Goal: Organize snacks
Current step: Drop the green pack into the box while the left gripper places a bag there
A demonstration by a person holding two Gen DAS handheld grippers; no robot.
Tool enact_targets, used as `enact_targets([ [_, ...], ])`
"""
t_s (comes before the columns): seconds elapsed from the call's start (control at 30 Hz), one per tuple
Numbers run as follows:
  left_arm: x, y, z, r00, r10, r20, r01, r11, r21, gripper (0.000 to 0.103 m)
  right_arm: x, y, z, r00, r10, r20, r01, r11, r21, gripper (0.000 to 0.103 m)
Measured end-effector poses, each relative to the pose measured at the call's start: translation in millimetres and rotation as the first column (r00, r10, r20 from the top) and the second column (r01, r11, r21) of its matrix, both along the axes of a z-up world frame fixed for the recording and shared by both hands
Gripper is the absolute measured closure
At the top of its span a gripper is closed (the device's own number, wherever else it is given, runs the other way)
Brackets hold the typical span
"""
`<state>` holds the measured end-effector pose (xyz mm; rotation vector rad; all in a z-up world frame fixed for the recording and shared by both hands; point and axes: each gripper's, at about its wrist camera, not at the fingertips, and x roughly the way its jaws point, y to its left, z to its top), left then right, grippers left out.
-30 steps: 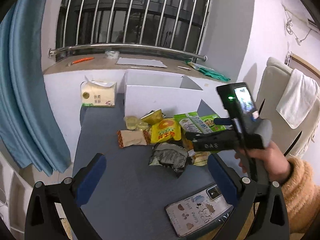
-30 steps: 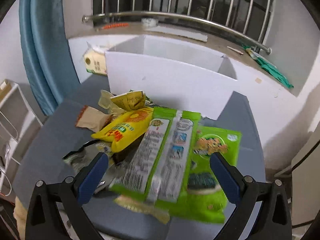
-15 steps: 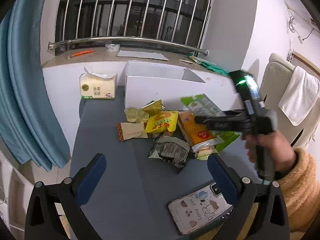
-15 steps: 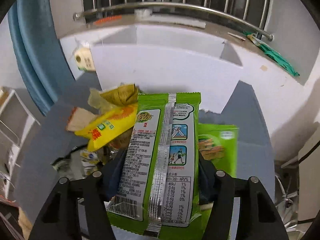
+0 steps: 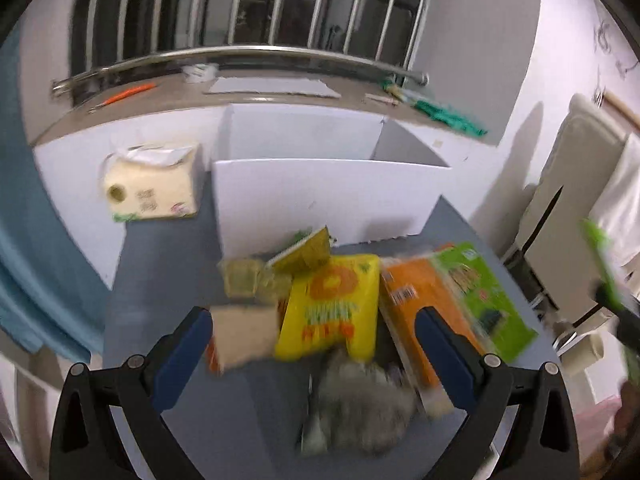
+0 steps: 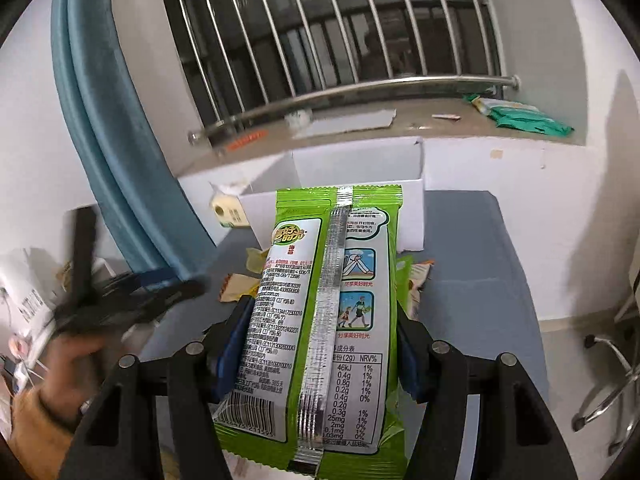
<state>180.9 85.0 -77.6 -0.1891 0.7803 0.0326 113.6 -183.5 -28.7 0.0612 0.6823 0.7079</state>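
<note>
While the green packet (image 6: 320, 320) is clamped across its middle between the blue pads (image 6: 230, 350) of the right gripper (image 6: 320, 354), it is held lifted, back side up, pointing toward the white box (image 6: 412, 196). A light, crinkly foil bag is judged: soft, slippery, easily crushed, best taken flat across its width as here. The left gripper (image 5: 312, 344) is seen with jaws apart and nothing between them, above the snack pile (image 5: 332, 308) on the grey table (image 5: 168, 280). A tissue pack (image 5: 154, 188) is seen beside the box.
</note>
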Motion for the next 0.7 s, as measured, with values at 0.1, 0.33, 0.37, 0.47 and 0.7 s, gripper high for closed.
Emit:
enact_targets([
  [0.1, 41.3, -2.7, -11.0, 0.999, -0.017, -0.049, 0.02, 0.998, 0.063, 0.0, -4.0, -13.4, 2.4, 1.0, -0.012, -0.002, 0.012, 0.999, 0.03, 0.035],
  [0.33, 109.5, -12.2, -41.2, 0.984, -0.035, -0.176, 0.073, 0.974, 0.214, 0.001, -2.2, -37.7, -2.6, 0.999, -0.048, -0.014, 0.048, 0.998, 0.048, 0.035],
  [0.37, 114.7, -13.1, -44.5, 0.982, -0.031, -0.189, 0.075, 0.971, 0.228, 0.001, -1.7, -40.9, -3.2, 0.999, -0.051, -0.017, 0.052, 0.997, 0.051, 0.035],
  [0.47, 122.4, -13.8, -51.1, 0.975, -0.038, -0.221, 0.092, 0.967, 0.238, 0.015, 2.5, -48.9, -7.0, 0.998, -0.063, -0.03, 0.065, 0.996, 0.059, 0.035],
  [0.7, 113.3, -10.8, -44.9, 0.988, -0.053, -0.147, 0.084, 0.974, 0.209, 0.065, 4.6, -50.5, -11.2, 0.997, -0.063, -0.039, 0.065, 0.996, 0.063, 0.035],
])
